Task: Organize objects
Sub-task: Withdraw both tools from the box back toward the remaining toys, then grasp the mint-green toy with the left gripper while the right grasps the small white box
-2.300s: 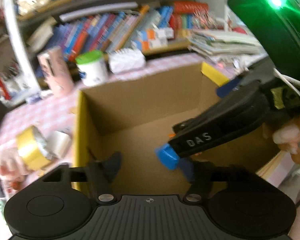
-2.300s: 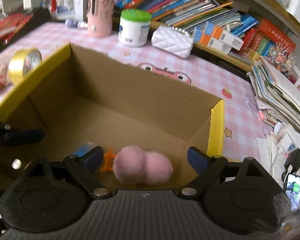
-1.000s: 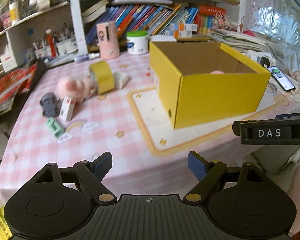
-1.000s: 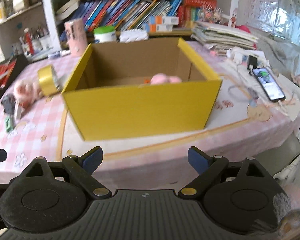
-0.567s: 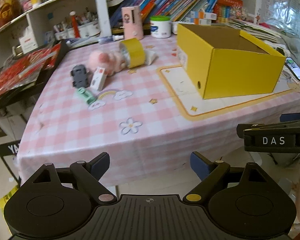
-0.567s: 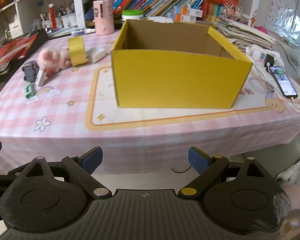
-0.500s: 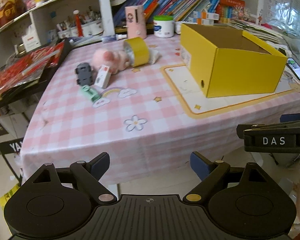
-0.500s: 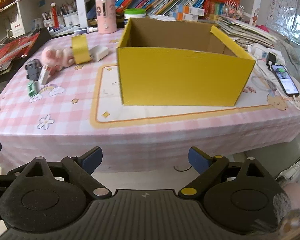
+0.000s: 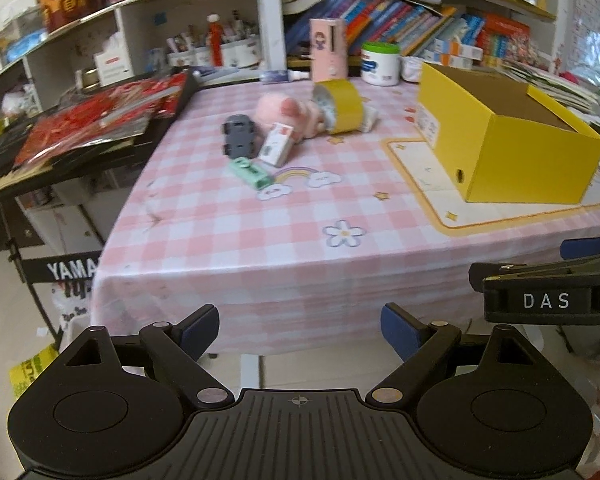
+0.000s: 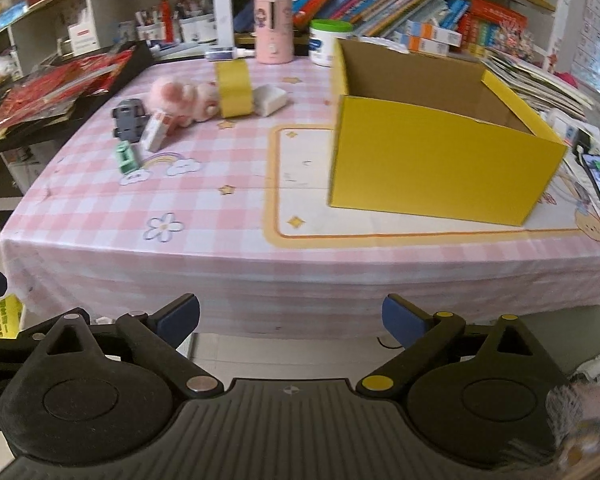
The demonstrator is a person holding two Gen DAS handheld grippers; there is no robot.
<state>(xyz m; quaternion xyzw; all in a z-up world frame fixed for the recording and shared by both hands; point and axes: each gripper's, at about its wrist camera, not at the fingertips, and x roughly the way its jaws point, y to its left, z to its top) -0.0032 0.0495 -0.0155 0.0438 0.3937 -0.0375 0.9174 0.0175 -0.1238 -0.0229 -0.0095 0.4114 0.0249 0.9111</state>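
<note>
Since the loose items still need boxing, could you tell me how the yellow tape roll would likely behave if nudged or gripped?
The yellow tape roll stands on its curved edge, so a nudge would probably roll it. It rests against the pink plush toy, which may stop it on that side. Its hollow ring looks fairly stiff, so a grip across the width should hold.

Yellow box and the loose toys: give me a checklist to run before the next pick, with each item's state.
1. Left tool open and empty: ok.
2. Right tool open and empty: ok.
3. Yellow box upright, top open: ok.
4. Loose items reachable: not ok; the grey toy car, green toy, pink plush and yellow tape roll lie far across the table, both tools off its near edge.
5. Room left inside the box: cannot tell; its floor is hidden.
</note>
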